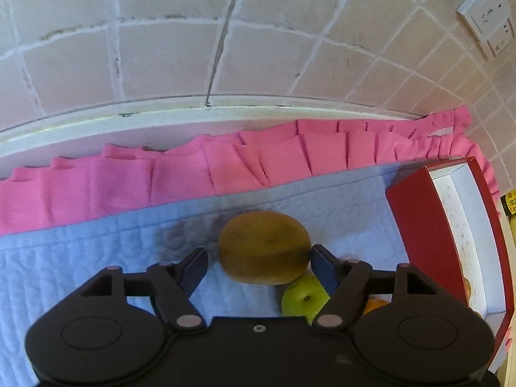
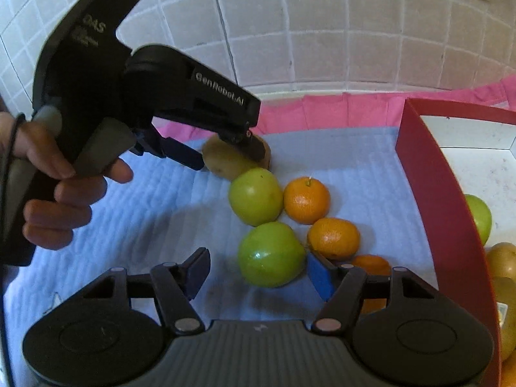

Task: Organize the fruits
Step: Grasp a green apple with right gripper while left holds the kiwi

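On the blue quilted surface (image 2: 135, 213), far left of the fruit cluster, the left tongs (image 1: 258, 259) stand released astride a brown kiwi (image 1: 264, 248): light, fuzzy, soft-skinned, best pinched gently across its middle. Nearer and rightward, the right tongs (image 2: 256, 269), also released, flank a green apple (image 2: 271, 253), which looks firm, smooth, likely slippery.

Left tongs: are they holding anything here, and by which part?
Nothing is held yet. The left tongs stand open around the brown kiwi; a gap shows at one finger. The right tongs are open too.
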Demonstrator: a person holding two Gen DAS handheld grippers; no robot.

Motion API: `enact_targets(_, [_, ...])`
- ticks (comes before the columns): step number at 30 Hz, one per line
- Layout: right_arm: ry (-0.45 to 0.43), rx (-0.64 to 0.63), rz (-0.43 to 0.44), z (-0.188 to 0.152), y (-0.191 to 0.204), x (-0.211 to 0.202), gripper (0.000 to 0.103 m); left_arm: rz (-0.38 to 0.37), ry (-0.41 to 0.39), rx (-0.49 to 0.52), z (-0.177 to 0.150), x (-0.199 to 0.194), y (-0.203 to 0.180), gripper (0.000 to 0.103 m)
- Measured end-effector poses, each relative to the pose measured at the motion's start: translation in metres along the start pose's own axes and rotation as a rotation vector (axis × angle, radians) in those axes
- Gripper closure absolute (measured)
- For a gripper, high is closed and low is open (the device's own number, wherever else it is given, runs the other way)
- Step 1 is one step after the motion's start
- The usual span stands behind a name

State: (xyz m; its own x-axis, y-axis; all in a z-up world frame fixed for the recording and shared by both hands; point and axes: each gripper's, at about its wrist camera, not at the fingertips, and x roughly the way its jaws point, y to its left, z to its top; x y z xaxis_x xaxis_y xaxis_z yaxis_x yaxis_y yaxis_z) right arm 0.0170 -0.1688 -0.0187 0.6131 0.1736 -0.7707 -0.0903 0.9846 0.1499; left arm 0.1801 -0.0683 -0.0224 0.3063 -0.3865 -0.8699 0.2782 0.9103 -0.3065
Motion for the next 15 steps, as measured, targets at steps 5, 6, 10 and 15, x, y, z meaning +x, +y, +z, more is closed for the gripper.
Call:
enact_targets(5, [0.007,0.017,-0.008,-0.003,-0.009,0.014,0.047,0.024,-0.009,0.008,-0.002,0.012,-0.001,0.017])
enact_targets(6, [0.002,0.021,-0.012,-0.004,-0.010,0.016,0.050,0.024,-0.022,0.007,-0.002,0.012,-0.001,0.018])
enact_targets(10, [-0.019,0.039,-0.003,-0.005,-0.015,0.017,0.051,0.011,-0.052,0.024,-0.006,0.007,0.000,0.024])
enact_targets(15, [-0.027,0.064,0.017,-0.003,-0.018,0.015,0.051,0.023,-0.076,0.038,-0.011,0.004,-0.002,0.025])
